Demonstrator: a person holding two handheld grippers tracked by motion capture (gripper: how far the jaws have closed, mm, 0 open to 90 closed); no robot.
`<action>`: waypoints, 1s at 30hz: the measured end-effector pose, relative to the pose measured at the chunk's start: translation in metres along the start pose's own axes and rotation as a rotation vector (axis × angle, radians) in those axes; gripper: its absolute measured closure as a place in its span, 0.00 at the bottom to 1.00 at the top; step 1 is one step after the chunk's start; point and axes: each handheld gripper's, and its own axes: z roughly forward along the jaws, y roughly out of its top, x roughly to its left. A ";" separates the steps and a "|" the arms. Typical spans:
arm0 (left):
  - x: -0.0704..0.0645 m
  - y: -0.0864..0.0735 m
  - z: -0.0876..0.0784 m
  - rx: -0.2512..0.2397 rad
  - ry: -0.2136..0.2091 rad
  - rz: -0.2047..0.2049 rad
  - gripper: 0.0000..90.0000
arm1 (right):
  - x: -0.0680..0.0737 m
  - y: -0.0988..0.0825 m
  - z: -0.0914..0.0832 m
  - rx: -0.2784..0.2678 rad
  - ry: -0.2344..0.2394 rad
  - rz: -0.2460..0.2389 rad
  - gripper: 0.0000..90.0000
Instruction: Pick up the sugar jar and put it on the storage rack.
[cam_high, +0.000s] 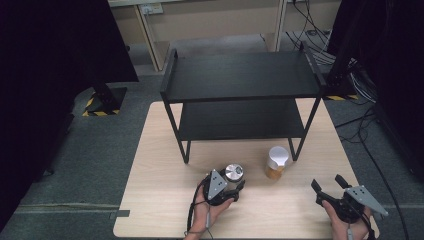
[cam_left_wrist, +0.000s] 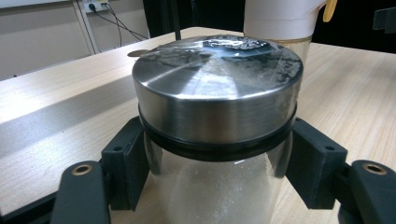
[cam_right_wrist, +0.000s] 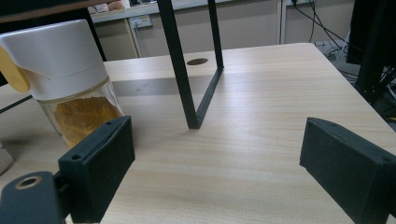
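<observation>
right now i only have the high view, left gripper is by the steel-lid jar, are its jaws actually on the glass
Observer: Yes. In the left gripper view both pads press the glass of the steel-lid jar, just under the lid's black ring.
Operator: whats inside it
Observer: White grains, like salt or sugar.
Operator: and the right gripper, anything between its jaws
Observer: Nothing. The right gripper stands open over bare table; the white-capped jar of orange-brown powder sits beyond its left jaw, untouched.
</observation>
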 end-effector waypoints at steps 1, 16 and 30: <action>0.000 -0.001 -0.001 -0.004 0.003 -0.002 0.34 | 0.000 0.000 0.000 0.000 0.000 0.000 0.11; -0.009 0.014 -0.040 -0.142 0.122 -0.009 0.34 | -0.001 0.001 0.001 0.007 0.002 0.002 0.11; -0.022 0.040 -0.070 -0.211 0.253 -0.015 0.34 | -0.001 0.002 0.001 0.011 0.004 0.001 0.11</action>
